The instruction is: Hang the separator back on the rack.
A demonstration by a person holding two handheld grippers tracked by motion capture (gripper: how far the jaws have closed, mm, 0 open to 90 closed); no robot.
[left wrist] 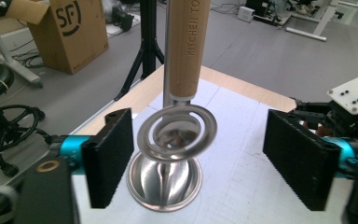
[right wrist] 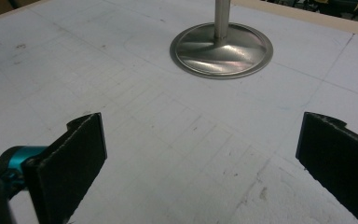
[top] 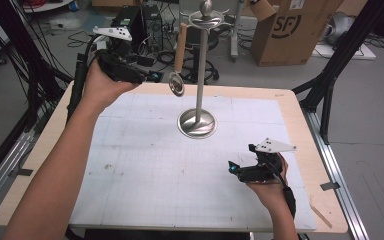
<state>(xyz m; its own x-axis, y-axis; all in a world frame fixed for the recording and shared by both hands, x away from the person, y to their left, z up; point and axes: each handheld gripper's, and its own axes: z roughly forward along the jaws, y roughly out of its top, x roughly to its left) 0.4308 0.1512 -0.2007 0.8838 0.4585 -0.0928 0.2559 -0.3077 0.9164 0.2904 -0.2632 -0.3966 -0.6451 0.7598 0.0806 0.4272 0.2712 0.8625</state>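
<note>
Two pairs of tongs were at work over the bench [top: 300, 125], one in each of the person's hands. The left tongs [top: 152, 76] were held up near the bench's far left corner, level with a hanging utensil [top: 178, 60] that had a wooden handle and a round metal ring head. In the left gripper view that ring head [left wrist: 177, 132] sat between the two black pads [left wrist: 109, 156] with a clear gap on either side, so the left tongs [left wrist: 200, 161] stood spread and pinched nothing. The utensil hung from the top of a metal stand [top: 200, 75], whose round base [top: 196, 123] rested on the white gridded mat [top: 145, 170] near the middle of the bench; the utensil's head dangled just left of the pole, above the bench's far edge and clear of the surface.

Low at the near right, the right tongs [top: 231, 166] lay close to the mat, pointing left. In the right gripper view they [right wrist: 200, 161] were spread wide with bare mat between the pads, and the stand's base [right wrist: 221, 50] lay well ahead of them.

A cardboard box [top: 295, 30] stood on the floor beyond the bench.
</note>
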